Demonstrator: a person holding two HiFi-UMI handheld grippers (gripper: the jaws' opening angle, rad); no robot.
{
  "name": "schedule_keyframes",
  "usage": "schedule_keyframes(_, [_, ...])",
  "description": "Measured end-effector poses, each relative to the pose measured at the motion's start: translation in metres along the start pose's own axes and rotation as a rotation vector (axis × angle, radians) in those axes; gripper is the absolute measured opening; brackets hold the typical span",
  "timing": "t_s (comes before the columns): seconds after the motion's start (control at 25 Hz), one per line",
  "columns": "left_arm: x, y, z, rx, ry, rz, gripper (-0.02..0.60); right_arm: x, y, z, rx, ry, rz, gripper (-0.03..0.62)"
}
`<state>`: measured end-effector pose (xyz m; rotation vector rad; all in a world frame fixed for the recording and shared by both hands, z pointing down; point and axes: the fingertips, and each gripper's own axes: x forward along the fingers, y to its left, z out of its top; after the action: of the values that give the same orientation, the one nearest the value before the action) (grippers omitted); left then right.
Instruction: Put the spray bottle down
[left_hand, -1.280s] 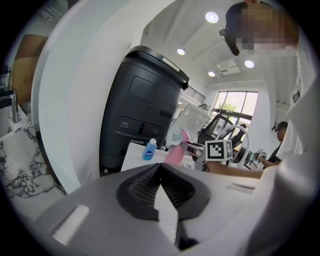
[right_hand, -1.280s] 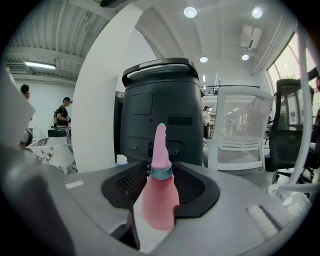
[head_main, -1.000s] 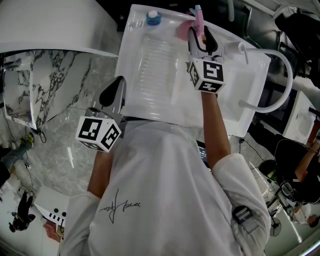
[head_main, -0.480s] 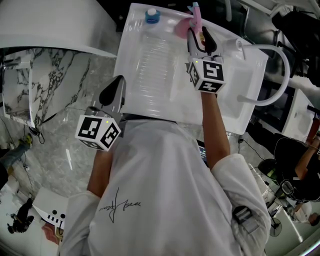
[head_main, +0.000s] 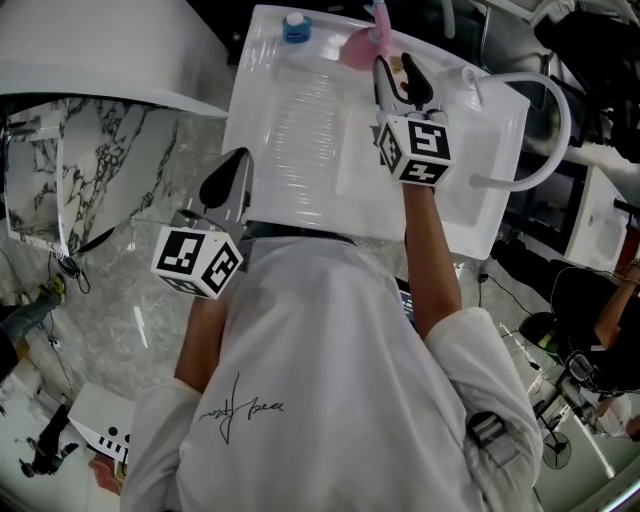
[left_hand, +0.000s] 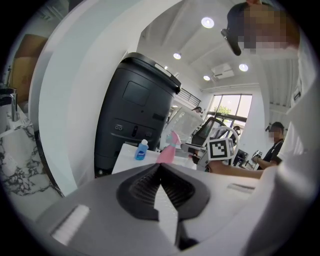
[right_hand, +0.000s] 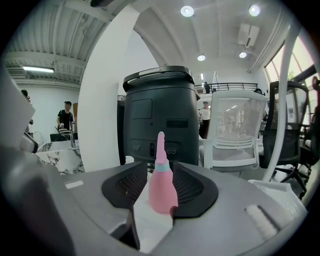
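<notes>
White table (head_main: 300, 190) had two bottles: one pink spray bottle (head_main: 360, 47), one blue bottle (head_main: 294, 26). Right gripper (head_main: 396, 68) gaped empty just behind the pink one; left gripper (head_main: 236, 165) was closed, empty.

One spray bottle (right_hand: 162, 190), one blue-capped bottle (head_main: 294, 28), one table (head_main: 290, 200), two tools: left tool (head_main: 236, 163), right tool (head_main: 398, 66).

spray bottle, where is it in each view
head view: spray bottle at the top edge, right of centre, at the far end of the table.
left gripper view: small and pink, mid-frame above the closed jaws.
right gripper view: dead centre, upright in the gap of the jaws.
shared landmark: the white table.
</notes>
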<state>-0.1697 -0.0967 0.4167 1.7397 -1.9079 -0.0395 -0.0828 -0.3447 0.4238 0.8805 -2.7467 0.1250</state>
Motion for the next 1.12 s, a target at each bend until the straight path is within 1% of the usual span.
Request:
schedule_keyframes(0.16, [-0.004, -0.005, -0.002, 0.004, -0.004, -0.008, 0.006, -0.011, -0.002, 0.003, 0.011, -0.003, -0.006, 0.141])
schedule_keyframes(0.36, [-0.009, -0.015, -0.003, 0.007, -0.013, -0.014, 0.006, -0.026, -0.004, 0.006, 0.048, 0.000, -0.005, 0.141])
schedule_keyframes(0.76, [-0.014, -0.030, -0.009, 0.004, -0.025, -0.040, 0.006, -0.052, -0.003, 0.007, 0.037, 0.005, 0.018, 0.138])
schedule_keyframes(1.12, [-0.019, -0.040, -0.007, 0.001, -0.050, -0.048, 0.006, -0.077, -0.005, 0.016, 0.082, 0.002, 0.034, 0.121])
